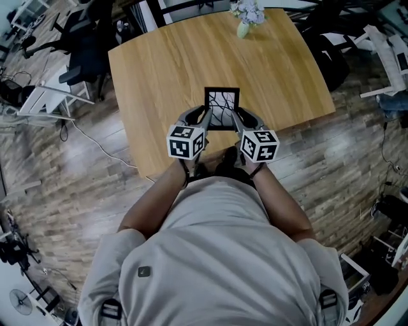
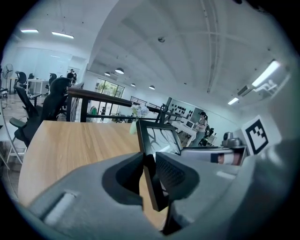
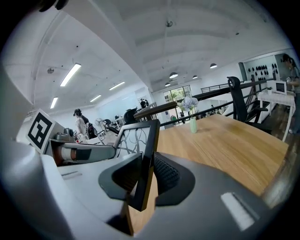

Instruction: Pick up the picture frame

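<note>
Held thing: a black, thin-railed rectangular picture frame [image 1: 222, 105] with a pale branch drawing under glass was between the two grippers, straight ahead of both.
Left gripper [image 2: 149, 161]: it was clenched on the frame's left side rail, which was pinched edge-on between the ribbed pads.
Right gripper [image 3: 146, 169]: it was grasping the opposite side rail the same way, pads pressed on both faces.
Nearer hand: neither. The grips mirrored each other, one on each side, low on the rails.
Long axis: the frame's taller side ran up and away from the jaws. Its face tilted back toward the person and its top edge stood beyond the fingertips.
Height: the frame looked to me to be carried clear of the tabletop, with wood showing under its lower edge in both gripper views. I could not be sure of the gap.
Surface below: a light wooden table [image 1: 159, 63] lay under and ahead of the grippers. Its near edge ran just beneath the marker cubes.
Edges to mind: the lower corners of the frame hung nearest that edge.
Open room: bare wood stretched ahead of the jaws. A small pale green vase of flowers [image 1: 245, 19] stood well apart at the far side, ahead of the right gripper.
Next move, my guess: both hands must travel together, or the frame twists in the pads.
</note>
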